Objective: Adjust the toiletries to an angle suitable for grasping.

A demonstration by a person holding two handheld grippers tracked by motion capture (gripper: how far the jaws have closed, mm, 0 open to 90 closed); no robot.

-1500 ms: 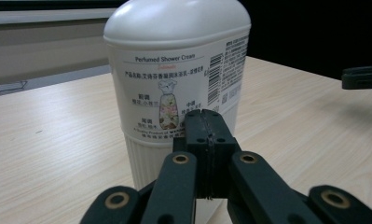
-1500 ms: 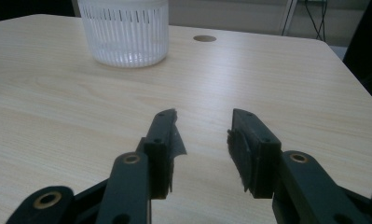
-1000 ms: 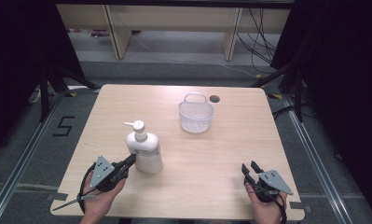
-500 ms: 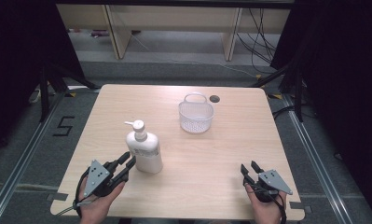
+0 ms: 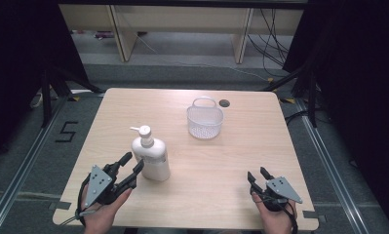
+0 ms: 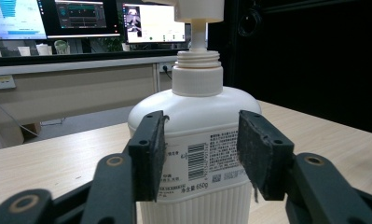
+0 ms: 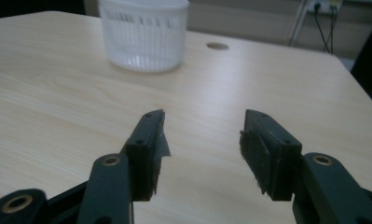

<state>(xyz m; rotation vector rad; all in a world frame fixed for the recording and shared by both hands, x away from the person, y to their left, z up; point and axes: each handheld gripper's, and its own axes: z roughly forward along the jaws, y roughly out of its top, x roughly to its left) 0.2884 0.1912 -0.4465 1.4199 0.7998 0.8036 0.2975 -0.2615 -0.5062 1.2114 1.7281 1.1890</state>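
Pump bottles: one (image 5: 150, 156), upright, just ahead of left tool (image 5: 132, 164), jaws just opened, parted.
Baskets: one (image 5: 204, 118).
Right tool (image 5: 258, 174): jaws just opened, nothing held.
Tabletop (image 5: 241, 146): one.

**Plastic on pale wood**

The pump bottle (image 5: 152, 158) looks like smooth, faintly glossy white plastic with a paper label and ribbed base. The basket (image 5: 204, 122) is clear ribbed plastic. The table (image 5: 241, 161) shows matt light wood grain.
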